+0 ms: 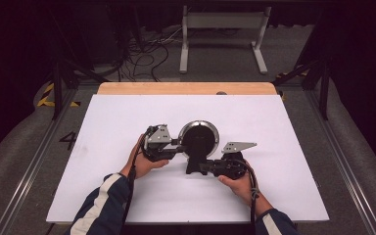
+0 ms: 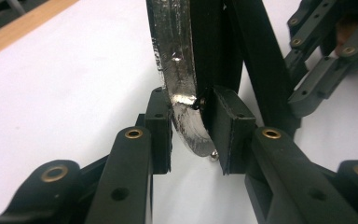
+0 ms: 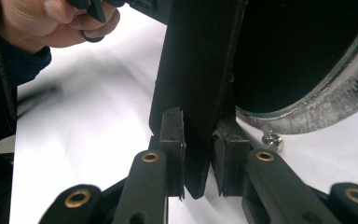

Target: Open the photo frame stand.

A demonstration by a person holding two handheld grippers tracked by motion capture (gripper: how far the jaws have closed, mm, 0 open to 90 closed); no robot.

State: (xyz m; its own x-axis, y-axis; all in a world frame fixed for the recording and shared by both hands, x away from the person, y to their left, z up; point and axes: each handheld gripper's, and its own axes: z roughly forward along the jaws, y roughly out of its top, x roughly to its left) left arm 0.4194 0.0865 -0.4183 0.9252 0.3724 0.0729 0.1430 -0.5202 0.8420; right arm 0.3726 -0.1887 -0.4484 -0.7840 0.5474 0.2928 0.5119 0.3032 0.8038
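Note:
A round disc with a dark face and a worn silver rim (image 1: 199, 136) lies near the middle of the white board (image 1: 127, 117), with a black flat stand leg (image 1: 195, 166) pointing toward me. My left gripper (image 1: 179, 143) comes in from the disc's left. Its jaws are shut on the silver rim (image 2: 179, 88), one pad on each face, at my left gripper (image 2: 189, 135). My right gripper (image 1: 203, 168) is shut on the black stand leg (image 3: 196, 84), which is pinched edge-on at my right gripper (image 3: 198, 161). The disc's dark face (image 3: 298, 51) and a small metal knob (image 3: 272, 140) lie just beyond.
The board's wooden back edge (image 1: 186, 88) runs along the far side. Behind the table stand a white metal frame (image 1: 223, 22) and loose cables (image 1: 144, 56) on the floor. The person's other hand (image 3: 60, 23) shows beyond the stand leg.

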